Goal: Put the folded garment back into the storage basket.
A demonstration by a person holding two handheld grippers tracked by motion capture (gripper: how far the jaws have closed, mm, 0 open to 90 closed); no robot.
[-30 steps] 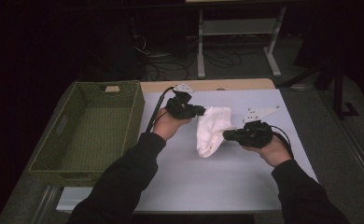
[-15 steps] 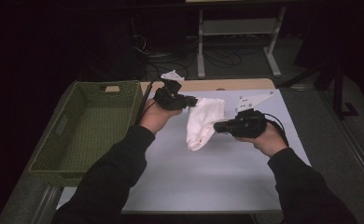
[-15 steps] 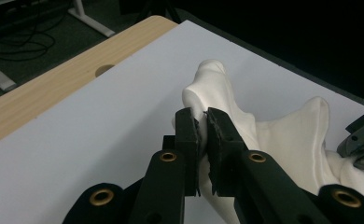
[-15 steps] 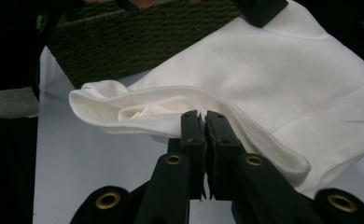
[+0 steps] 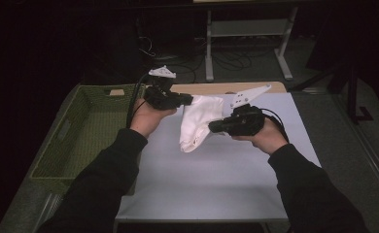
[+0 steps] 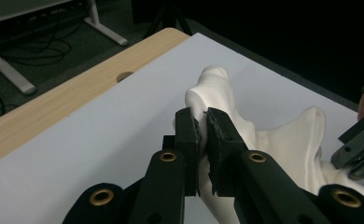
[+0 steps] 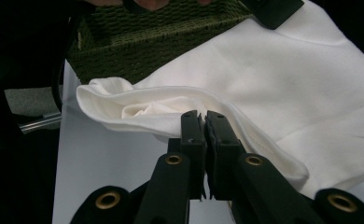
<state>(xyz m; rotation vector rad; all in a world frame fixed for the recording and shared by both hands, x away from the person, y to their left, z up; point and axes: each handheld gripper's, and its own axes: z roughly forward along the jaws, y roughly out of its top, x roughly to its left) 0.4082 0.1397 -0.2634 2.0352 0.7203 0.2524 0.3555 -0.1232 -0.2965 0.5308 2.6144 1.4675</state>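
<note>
My left tongs (image 5: 190,100) are closed on the white cloth (image 5: 197,121), gripping its upper edge; in the left gripper view the jaws pinch a fold of the cloth (image 6: 227,116) w/ fabric squeezed between them. My right tongs (image 5: 212,128) are also closed on the cloth, at its right side, lower than the left grip. In the right gripper view the jaws clamp a rolled edge of the cloth (image 7: 264,84), and the rest spreads away beyond them. The cloth hangs between both tongs, above the white counter (image 5: 216,179); its lowest tip points down, just under my right tongs. I cannot tell if that tip touches the counter. A green woven basket (image 5: 76,141) stands on the left of my left tongs, near but apart from the cloth. Both my hands are raised over the counter's far half.
</note>
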